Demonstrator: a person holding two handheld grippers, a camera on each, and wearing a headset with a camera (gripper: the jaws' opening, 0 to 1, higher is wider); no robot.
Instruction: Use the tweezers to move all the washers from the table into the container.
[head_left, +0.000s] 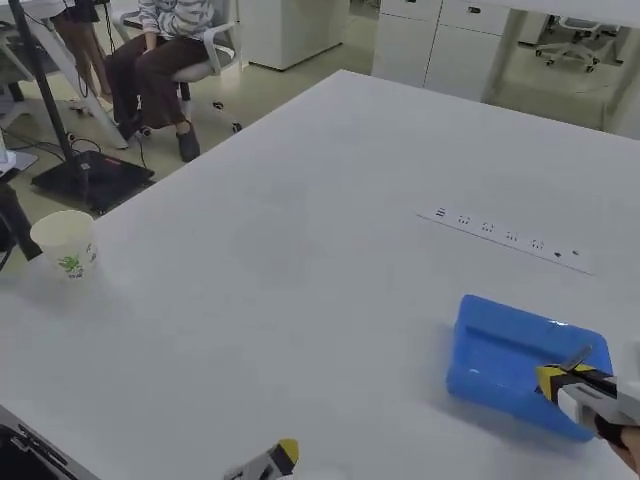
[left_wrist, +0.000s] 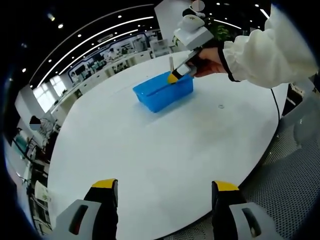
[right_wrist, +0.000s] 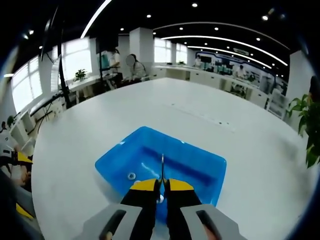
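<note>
Left gripper (left_wrist: 162, 189), fingers (left_wrist: 106, 186) spread wide; right gripper (right_wrist: 161, 185), fingers (right_wrist: 145, 186) pinched, seemingly on tweezers (right_wrist: 162, 165).

The white table (head_left: 300, 250) bears a blue container (head_left: 500, 350), paper cup (head_left: 65, 243), power strip (head_left: 505, 238) and a washer (left_wrist: 220, 106).

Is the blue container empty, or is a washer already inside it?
Not empty: in the right gripper view one washer lies on the floor of the blue container.
</note>
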